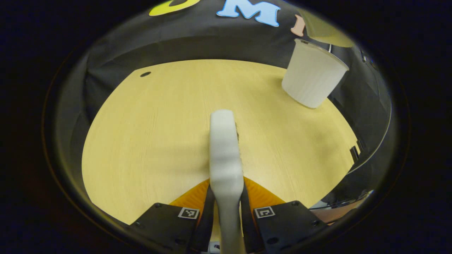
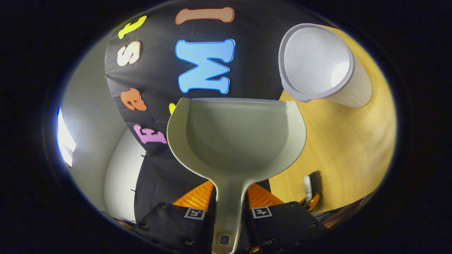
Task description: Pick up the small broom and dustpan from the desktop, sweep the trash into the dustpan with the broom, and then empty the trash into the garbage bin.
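In the left gripper view my left gripper (image 1: 226, 199) is shut on the small white broom (image 1: 224, 148), which points forward above the yellow desktop (image 1: 148, 134). A thin dark line of bristles shows along the broom's right side. In the right gripper view my right gripper (image 2: 227, 203) is shut on the handle of the pale grey dustpan (image 2: 236, 137), held up in the air with its hollow facing the camera and no trash visible in it. The white garbage bin (image 2: 314, 63) stands on the desktop (image 2: 339, 151) up and to the right of the pan's lip.
The bin (image 1: 312, 77) stands at the desktop's far right corner in the left gripper view. A small dark hole (image 1: 145, 74) marks the far left corner. The other gripper's orange finger and the broom (image 2: 310, 194) show low on the right in the right gripper view.
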